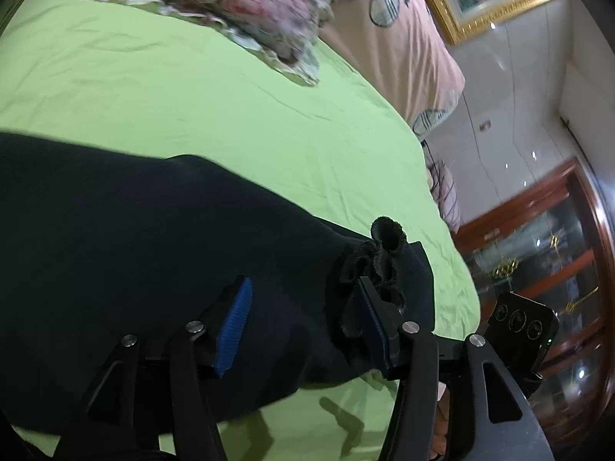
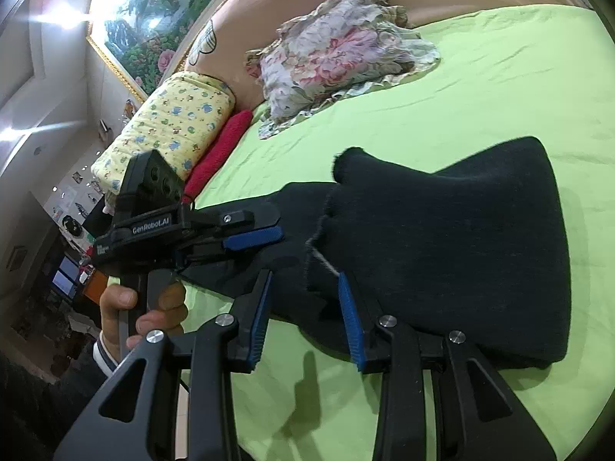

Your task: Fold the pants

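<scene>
Left wrist view showed the left gripper (image 1: 303,315) low over the bed, its jaws spread, with the dark pants (image 1: 127,253) lying between the blue pads; a bunched, gathered edge of the cloth sat against the pad on the picture's right, but neither pad pressed on it. Right wrist view showed the right gripper (image 2: 305,317) likewise with jaws apart, straddling a pale-stitched hem at the near edge of the pants without pinching it. The garment lay folded into a broad, thick wedge on the green bedsheet (image 2: 480,88), near the bed's front edge. Beside it in that view, the person's hand (image 2: 142,311) held the handle of the left gripper, whose fingers rested over the other end of the cloth. Farther off lay a floral pillow (image 2: 338,57), a red roll (image 2: 219,146), a yellow printed bundle (image 2: 169,130) and the pink headboard (image 2: 269,7). Judgement: both ends appeared released and the fold part done. Risks noted: the gathered edge could catch on a pad as the left gripper withdrew and drag the layers askew; the thick fold could spring open on the soft sheet; a blind regrasp could take only the top layer.
</scene>
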